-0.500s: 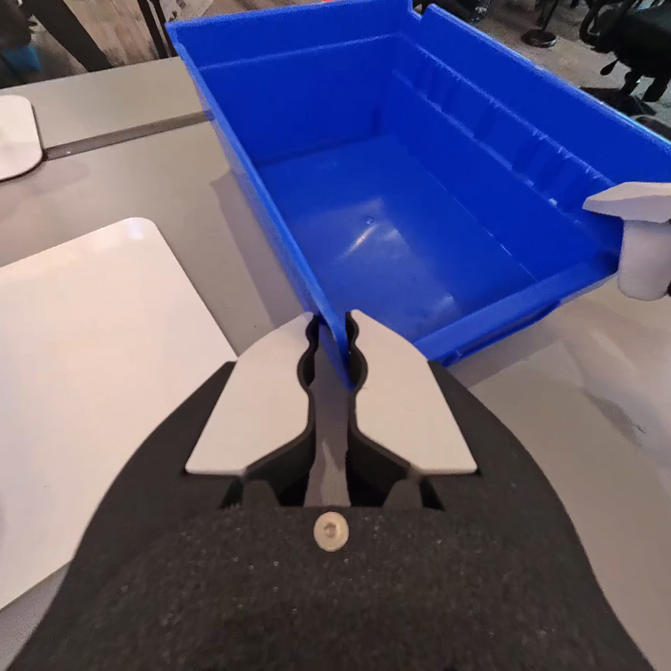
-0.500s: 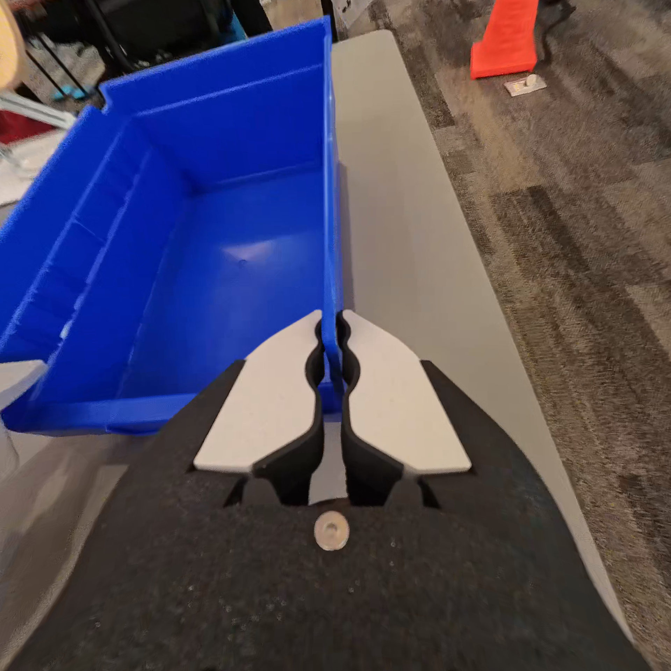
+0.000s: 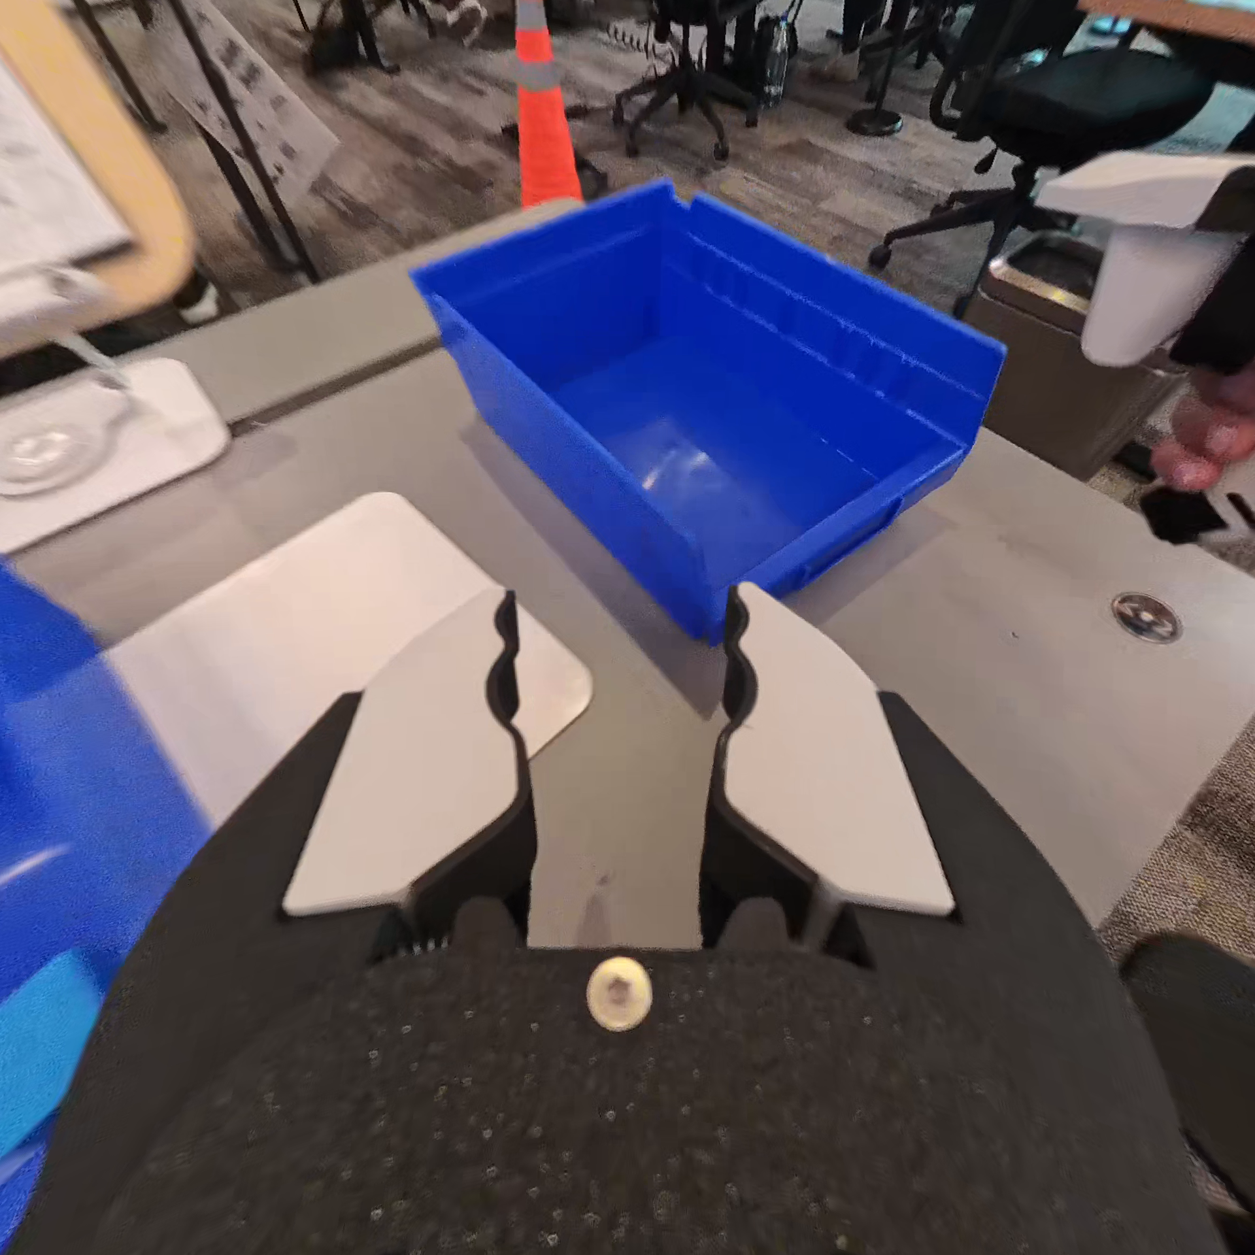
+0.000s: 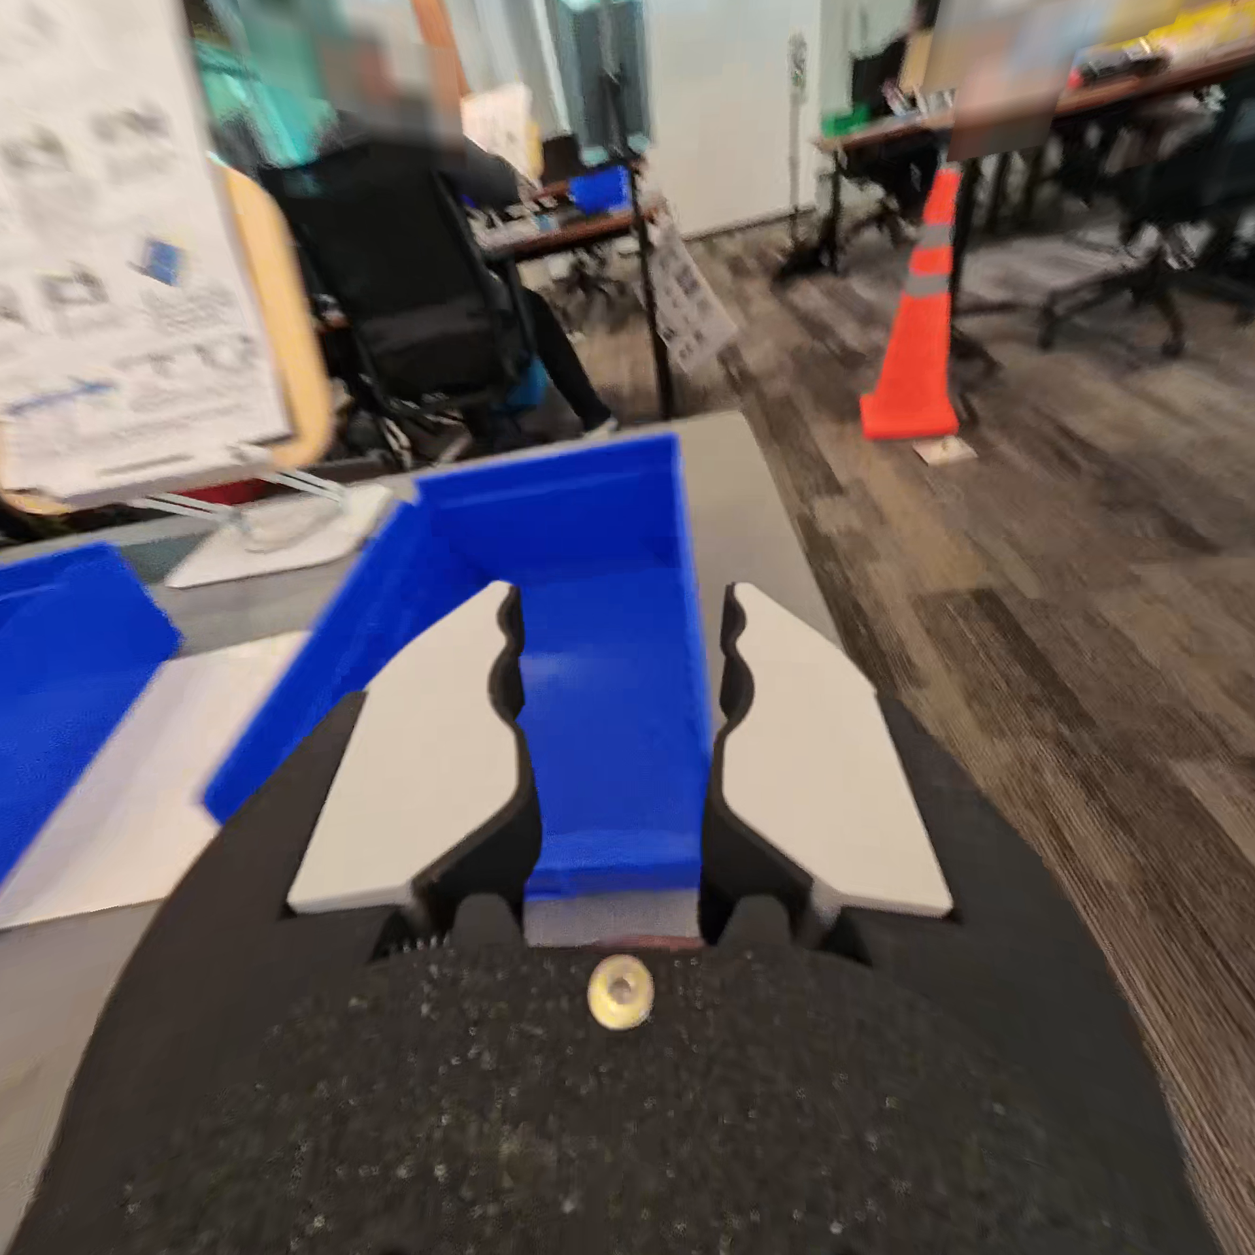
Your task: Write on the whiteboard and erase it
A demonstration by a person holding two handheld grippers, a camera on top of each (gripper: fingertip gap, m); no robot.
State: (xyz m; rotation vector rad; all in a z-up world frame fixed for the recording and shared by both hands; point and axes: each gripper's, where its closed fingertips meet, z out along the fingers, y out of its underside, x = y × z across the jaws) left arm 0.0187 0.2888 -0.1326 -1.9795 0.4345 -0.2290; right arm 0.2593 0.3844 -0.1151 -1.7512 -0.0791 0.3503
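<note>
**Status: both claws free, board unmarked**

Our left claw (image 3: 618, 611) stands wide and holds nothing. The whiteboard (image 3: 285, 611) lies flat on the table (image 3: 1019, 679), ahead-left of it, partly under its left finger. The empty bin (image 3: 713, 421) sits just ahead. Our right claw (image 4: 618, 604) is likewise wide and empty, above the bin. We see no marker or eraser and no writing on the visible board; we judge both writing and erasing outstanding.

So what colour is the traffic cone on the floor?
Orange with grey bands, clearest in the right wrist view.
</note>
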